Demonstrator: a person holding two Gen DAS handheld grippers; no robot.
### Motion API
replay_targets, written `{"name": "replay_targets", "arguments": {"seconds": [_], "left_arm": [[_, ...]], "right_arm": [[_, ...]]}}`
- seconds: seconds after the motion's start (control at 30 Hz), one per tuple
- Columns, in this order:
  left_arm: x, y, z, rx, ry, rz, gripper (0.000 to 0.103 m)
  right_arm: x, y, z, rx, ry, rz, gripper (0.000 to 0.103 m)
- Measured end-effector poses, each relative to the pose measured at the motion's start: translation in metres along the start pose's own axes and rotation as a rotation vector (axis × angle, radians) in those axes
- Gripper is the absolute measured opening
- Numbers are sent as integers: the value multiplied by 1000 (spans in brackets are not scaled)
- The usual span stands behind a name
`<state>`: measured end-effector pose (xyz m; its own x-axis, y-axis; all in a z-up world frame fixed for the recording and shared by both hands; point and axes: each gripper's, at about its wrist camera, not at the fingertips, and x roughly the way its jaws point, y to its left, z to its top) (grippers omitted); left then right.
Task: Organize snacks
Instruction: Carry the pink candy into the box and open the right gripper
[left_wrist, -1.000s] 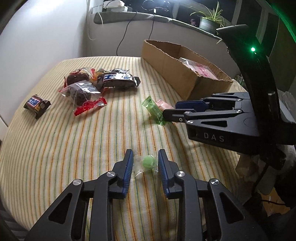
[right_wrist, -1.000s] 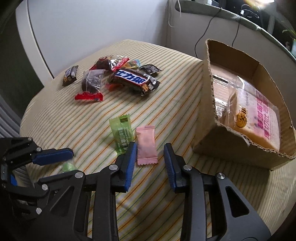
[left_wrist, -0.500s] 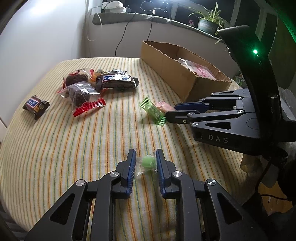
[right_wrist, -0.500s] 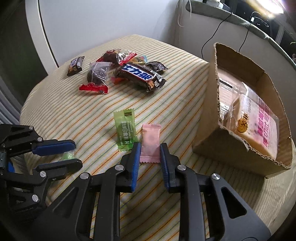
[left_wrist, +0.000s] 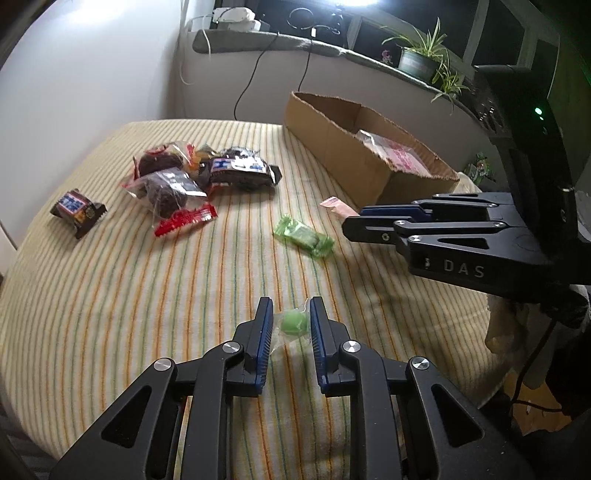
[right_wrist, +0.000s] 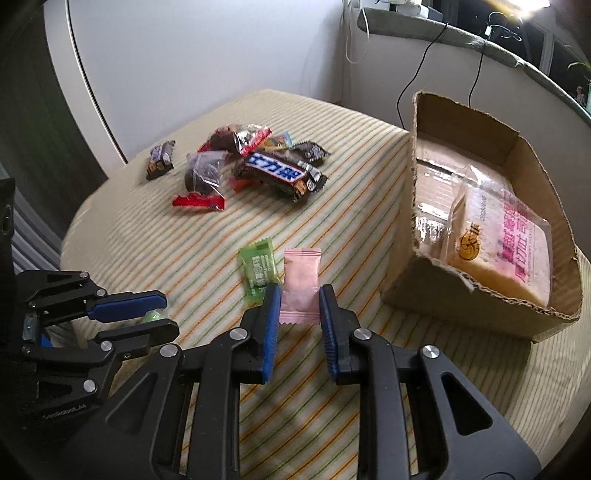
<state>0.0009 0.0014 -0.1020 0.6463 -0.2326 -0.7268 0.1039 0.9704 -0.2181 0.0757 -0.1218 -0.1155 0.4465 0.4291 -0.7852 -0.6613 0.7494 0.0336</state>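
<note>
Two grippers have each closed on a small sweet during the last second. The left gripper (left_wrist: 291, 325), which stood wider around the round green candy (left_wrist: 293, 322) a moment ago, has now drawn its jaws fully in, and the pads pinch the clear wrapper of that candy from both sides, near the front edge of the table (left_wrist: 110, 295). The right gripper (right_wrist: 298, 310) has also narrowed and now holds the lower end of the pink sachet (right_wrist: 300, 284) between its blue pads; the sachet was lying loose between wider jaws before. Neither hand has travelled much; only the jaws have moved.

Just beside the pink sachet, on its left, lies the green sachet (right_wrist: 256, 269), not touched by any finger. Farther away, toward the back left of the table, a heap of snacks is waiting: the large Snickers bar (right_wrist: 279, 171), the two clear packs with dark cakes (right_wrist: 205, 171), a red wrapper (right_wrist: 199, 201), and a small Snickers (right_wrist: 160, 158) alone near the left edge. The cardboard box (right_wrist: 461, 295) stands at the right edge and already contains one wrapped cake (right_wrist: 502, 251).

In my judgement both grasps are finished, so the next step should be lifting the two sweets and carrying them to the box. The wrappers are thin and slippery, so one may slip out.
</note>
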Motion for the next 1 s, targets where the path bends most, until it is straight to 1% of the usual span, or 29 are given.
{"name": "replay_targets", "arguments": {"seconds": [0.23, 0.53, 0.77, 1.0], "left_arm": [[-4, -3, 21, 11, -41, -9, 18], [-1, -9, 65, 56, -108, -8, 18], [11, -17, 106, 86, -150, -33, 18], [38, -31, 144, 104, -161, -74, 18]], "right_arm": [[-20, -4, 4, 7, -49, 11, 22], [-53, -21, 24, 29, -120, -13, 22], [-70, -56, 41, 68, -171, -52, 22], [-69, -100, 54, 114, -180, -84, 22]]}}
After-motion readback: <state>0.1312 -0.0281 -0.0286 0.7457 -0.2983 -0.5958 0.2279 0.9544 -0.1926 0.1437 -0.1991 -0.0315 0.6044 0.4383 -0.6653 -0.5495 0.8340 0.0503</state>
